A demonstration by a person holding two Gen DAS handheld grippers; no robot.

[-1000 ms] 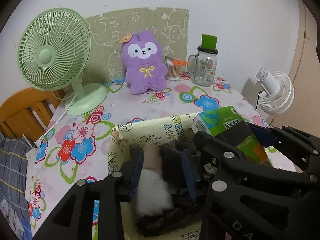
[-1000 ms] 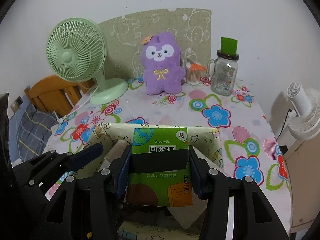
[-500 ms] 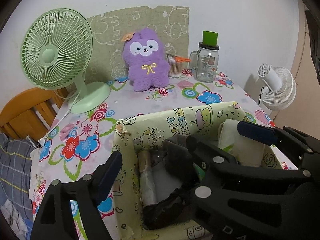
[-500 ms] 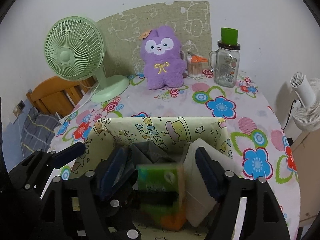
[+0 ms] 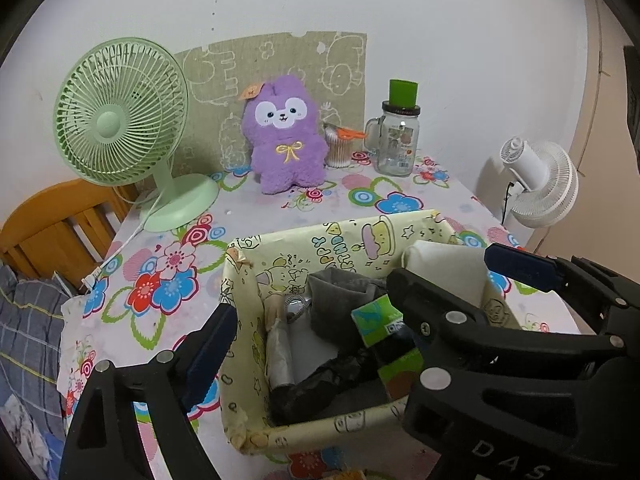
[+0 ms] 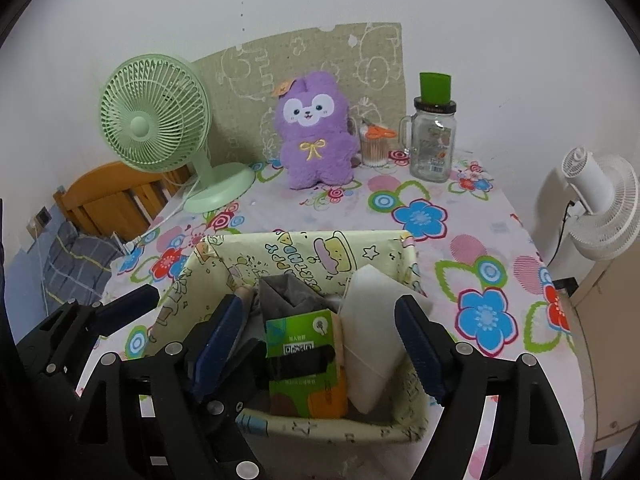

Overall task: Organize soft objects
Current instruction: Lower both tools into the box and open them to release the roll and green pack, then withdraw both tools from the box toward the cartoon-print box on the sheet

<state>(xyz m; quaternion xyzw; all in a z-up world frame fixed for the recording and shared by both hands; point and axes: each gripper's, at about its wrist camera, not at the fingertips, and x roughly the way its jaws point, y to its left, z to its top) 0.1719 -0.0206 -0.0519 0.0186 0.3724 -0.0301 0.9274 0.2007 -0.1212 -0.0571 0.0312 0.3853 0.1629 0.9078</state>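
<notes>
Opening over the paper-lined box (image 6: 304, 248), both the left gripper (image 5: 312, 300) and right gripper (image 6: 320, 332) empty, green tissue pack (image 6: 304, 356) dropped inside, upright between the right jaws, nearer that hand.

Plain white wall (image 6: 500, 40), table under a floral-print cloth (image 6: 440, 208), orange wooden slatted chair back (image 5: 52, 232), beige cartoon-printed panel (image 5: 280, 60) leaning against the wall
</notes>
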